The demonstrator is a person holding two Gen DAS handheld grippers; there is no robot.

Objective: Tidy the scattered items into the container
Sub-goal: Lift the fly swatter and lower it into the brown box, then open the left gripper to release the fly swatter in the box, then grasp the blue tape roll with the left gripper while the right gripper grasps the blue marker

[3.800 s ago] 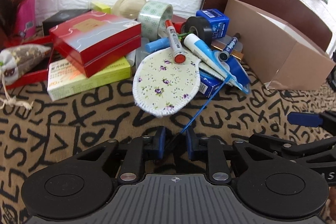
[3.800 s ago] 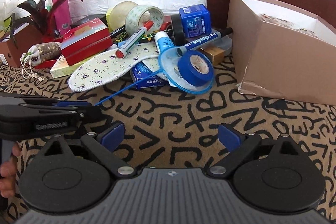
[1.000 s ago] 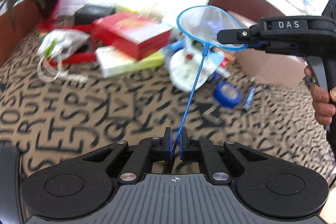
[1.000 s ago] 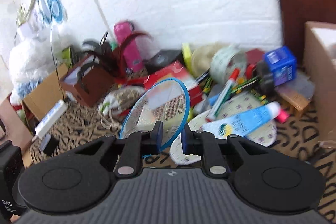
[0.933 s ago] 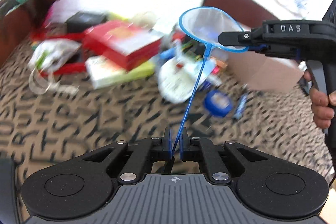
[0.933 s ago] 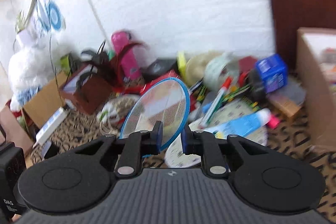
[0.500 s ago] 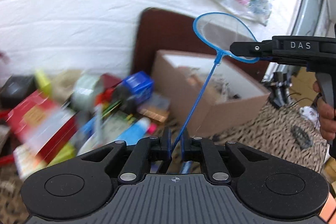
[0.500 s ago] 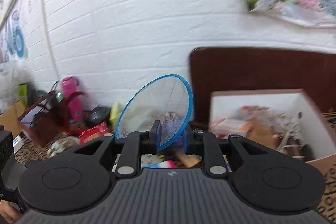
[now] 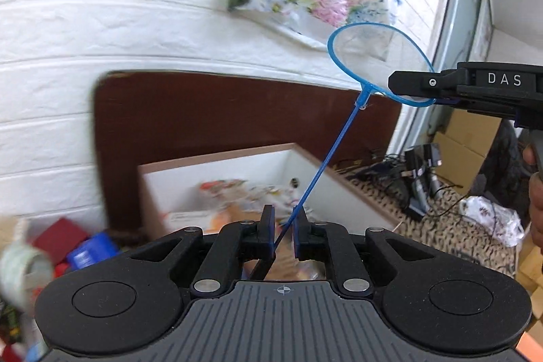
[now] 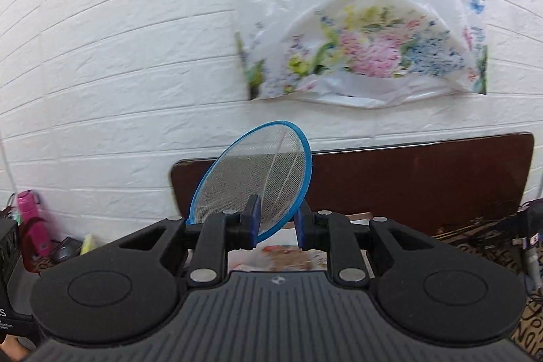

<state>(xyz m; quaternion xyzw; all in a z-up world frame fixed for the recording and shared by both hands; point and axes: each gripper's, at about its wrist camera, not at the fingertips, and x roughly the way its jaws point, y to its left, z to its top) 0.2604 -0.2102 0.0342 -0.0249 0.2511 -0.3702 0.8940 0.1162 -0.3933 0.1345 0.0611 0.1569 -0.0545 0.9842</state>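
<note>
A blue hand net with a thin handle and a round mesh hoop hangs in the air between both grippers. My left gripper is shut on the lower end of the handle. My right gripper is shut on the hoop's rim; in the left wrist view it reaches in from the right. The open cardboard box lies below and just ahead of the left gripper, with paper items inside. In the right wrist view the box shows only between the fingers.
A dark brown board stands behind the box against the white brick wall. A floral plastic bag hangs on the wall. A tape roll and a blue box lie left. Cables and gadgets sit right. A hand holds the right gripper.
Both grippers have carried the net up and to the right, away from the pile and over to the cardboard box. The pile has slid out of view to the left.
</note>
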